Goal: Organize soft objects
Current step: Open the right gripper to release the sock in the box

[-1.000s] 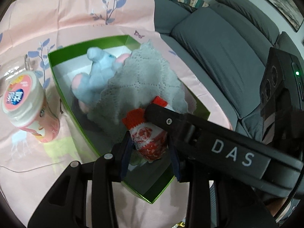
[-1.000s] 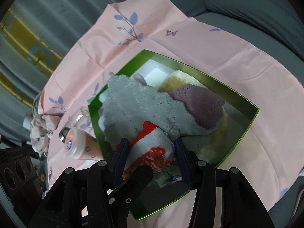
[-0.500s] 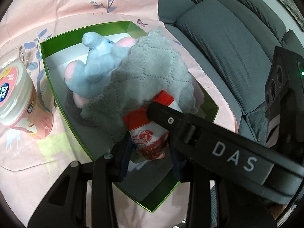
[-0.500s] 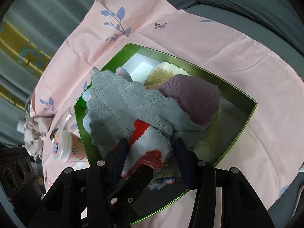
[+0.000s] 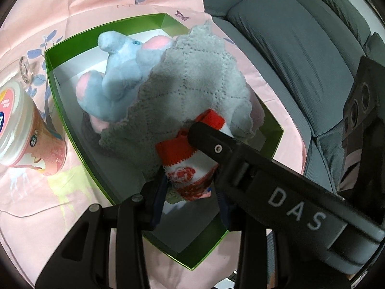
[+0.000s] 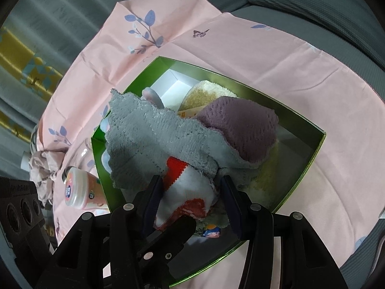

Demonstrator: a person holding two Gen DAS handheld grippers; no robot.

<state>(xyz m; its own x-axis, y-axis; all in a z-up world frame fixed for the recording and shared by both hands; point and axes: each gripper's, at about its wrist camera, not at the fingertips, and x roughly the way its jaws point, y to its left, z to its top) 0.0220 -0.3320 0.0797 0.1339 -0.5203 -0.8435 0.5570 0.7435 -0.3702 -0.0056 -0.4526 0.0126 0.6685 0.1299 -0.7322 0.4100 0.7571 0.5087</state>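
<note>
A red and white sock (image 5: 182,166) (image 6: 190,192) sits over the near end of the green box (image 5: 55,89) (image 6: 312,159). Both grippers are shut on it. In the left wrist view my left gripper (image 5: 190,187) pinches its lower part, while a finger (image 5: 216,144) of the right gripper crosses its red cuff. In the right wrist view my right gripper (image 6: 191,192) squeezes the sock from both sides. Inside the box a grey knitted cloth (image 5: 199,77) (image 6: 154,139) drapes over a blue plush elephant (image 5: 115,72), a purple knit (image 6: 240,125) and a cream fluffy item (image 6: 207,94).
The box rests on a pink flowered cloth (image 6: 240,48). A pink jar with a white lid (image 5: 21,130) (image 6: 79,190) and a small glass (image 5: 25,68) stand left of the box. A grey sofa (image 5: 300,60) runs along the right. Crumpled fabric (image 6: 41,166) lies beyond the jar.
The left wrist view has drawn closer over the box, so the plush and grey cloth look bigger. Both grippers have kept hold of the sock.
</note>
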